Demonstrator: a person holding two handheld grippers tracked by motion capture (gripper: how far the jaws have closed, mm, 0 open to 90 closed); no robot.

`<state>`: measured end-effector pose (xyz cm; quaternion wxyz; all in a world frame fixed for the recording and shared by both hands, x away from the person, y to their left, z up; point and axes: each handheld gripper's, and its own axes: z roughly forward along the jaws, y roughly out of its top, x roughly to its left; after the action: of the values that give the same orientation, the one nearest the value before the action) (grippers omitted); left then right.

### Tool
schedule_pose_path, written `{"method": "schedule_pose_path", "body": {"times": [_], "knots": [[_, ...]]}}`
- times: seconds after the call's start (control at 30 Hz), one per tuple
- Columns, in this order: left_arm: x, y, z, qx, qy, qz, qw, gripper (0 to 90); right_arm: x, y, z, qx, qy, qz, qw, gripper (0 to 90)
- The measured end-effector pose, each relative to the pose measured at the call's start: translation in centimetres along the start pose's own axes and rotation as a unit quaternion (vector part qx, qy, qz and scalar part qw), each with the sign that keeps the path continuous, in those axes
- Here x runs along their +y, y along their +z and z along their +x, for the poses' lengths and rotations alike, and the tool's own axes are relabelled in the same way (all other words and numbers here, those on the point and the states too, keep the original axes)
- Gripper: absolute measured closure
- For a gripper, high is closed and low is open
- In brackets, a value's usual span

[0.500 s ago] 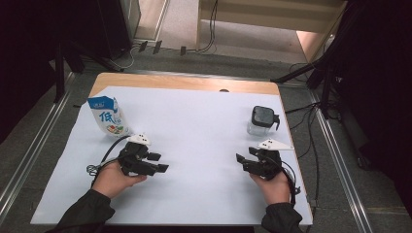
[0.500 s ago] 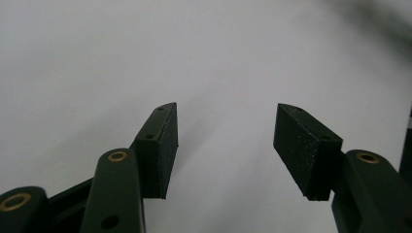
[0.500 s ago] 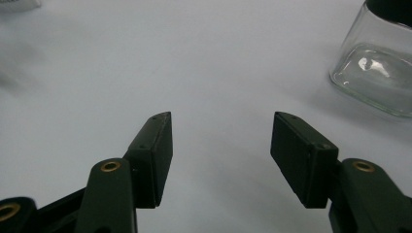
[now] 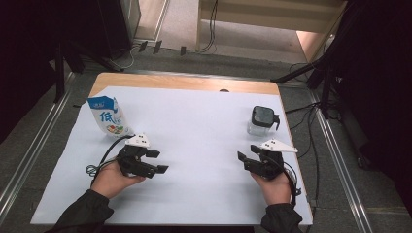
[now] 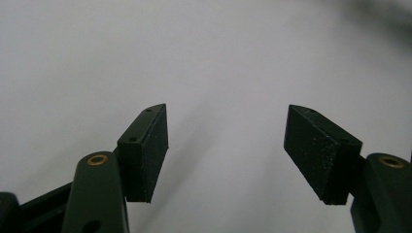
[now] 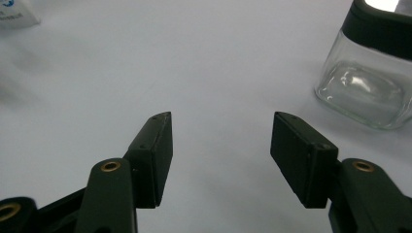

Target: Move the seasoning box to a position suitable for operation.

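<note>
A blue and white milk carton (image 4: pixel 108 116) stands at the back left of the white sheet (image 4: pixel 204 126); its corner (image 6: pixel 14 12) shows in the right gripper view. A clear glass jar with a black lid (image 4: pixel 262 120) stands at the back right. My left gripper (image 4: pixel 158 161) rests low at the front left, open, with bare sheet between its jaws (image 5: pixel 226 145). At the front right my right gripper (image 4: pixel 247 154) is open and holds nothing (image 6: pixel 221 145). The jar (image 6: pixel 369 82) lies just beyond it to the right, apart from its jaws.
The sheet covers a wooden table (image 4: pixel 184 82) whose far edge shows bare wood. Metal rails (image 4: pixel 335 145) run along both sides. Cables (image 4: pixel 102 162) trail from each gripper. The floor beyond holds cords and dark stands.
</note>
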<state>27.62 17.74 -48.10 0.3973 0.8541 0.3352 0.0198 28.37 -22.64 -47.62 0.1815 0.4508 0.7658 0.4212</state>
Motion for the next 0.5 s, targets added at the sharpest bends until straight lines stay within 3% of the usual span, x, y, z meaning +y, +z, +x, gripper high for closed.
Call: {"method": "schedule_pose_path", "body": {"times": [0.07, 0.27, 0.5], "knots": [[0.1, 0.0, 0.1, -0.006, -0.004, -0.004, 1.0, 31.2, 0.2, -0.1, 0.0, 0.008, 0.018, 0.0, 0.9998, 41.6], [0.1, -0.1, 0.1, -0.015, -0.008, -0.008, 0.9998, 26.9, 0.0, 0.2, -0.8, -0.003, 0.027, 0.004, 0.9996, 39.1], [0.2, -0.6, 0.0, -0.013, 0.002, -0.011, 0.9998, 27.7, 0.1, 0.2, -1.2, -0.007, 0.038, -0.003, 0.9993, 38.6]]}}
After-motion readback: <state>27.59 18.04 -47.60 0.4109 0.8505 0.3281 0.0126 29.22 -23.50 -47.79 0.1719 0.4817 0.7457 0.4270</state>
